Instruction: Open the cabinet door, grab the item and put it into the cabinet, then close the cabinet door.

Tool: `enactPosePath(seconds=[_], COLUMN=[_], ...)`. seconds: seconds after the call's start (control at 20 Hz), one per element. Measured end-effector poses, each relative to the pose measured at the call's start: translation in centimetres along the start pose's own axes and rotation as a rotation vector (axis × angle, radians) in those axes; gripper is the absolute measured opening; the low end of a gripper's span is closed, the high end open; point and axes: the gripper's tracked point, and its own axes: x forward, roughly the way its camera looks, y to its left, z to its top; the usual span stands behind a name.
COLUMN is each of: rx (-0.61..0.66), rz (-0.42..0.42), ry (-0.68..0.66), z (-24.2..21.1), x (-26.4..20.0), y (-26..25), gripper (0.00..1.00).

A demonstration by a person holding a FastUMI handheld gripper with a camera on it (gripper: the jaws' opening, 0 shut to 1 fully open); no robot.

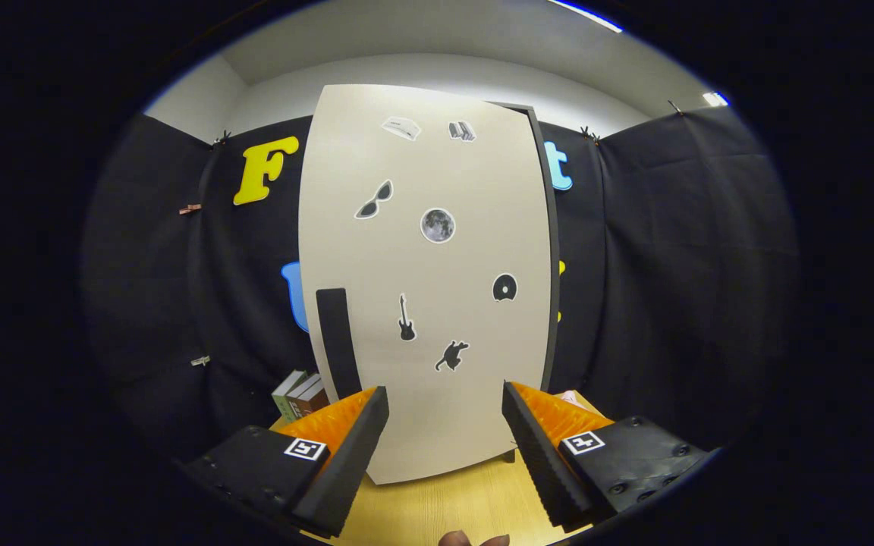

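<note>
The tall cream cabinet door (425, 280), dotted with small stickers and bearing a black vertical handle (338, 343) near its left edge, stood closed just ahead of the gripper (444, 447) and hid the interior. Stacked books (300, 394) lay partly hidden behind the left finger; which item was meant could not be told. The fingers were spread wide, holding nothing, over bare pale wooden tabletop (444, 508).

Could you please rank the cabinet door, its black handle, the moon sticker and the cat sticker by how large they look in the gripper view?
1. Cabinet door
2. Black handle
3. Moon sticker and cat sticker: alike, too close to rank.

The open tongs sit just before the door.
</note>
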Motion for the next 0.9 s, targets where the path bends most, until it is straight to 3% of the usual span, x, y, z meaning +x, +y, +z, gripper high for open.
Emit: enactPosePath(seconds=[0.9], rx=[-0.032], rz=[0.029], ry=[-0.02], z=[-0.2], x=[0.2], y=[1.9], gripper=[0.97])
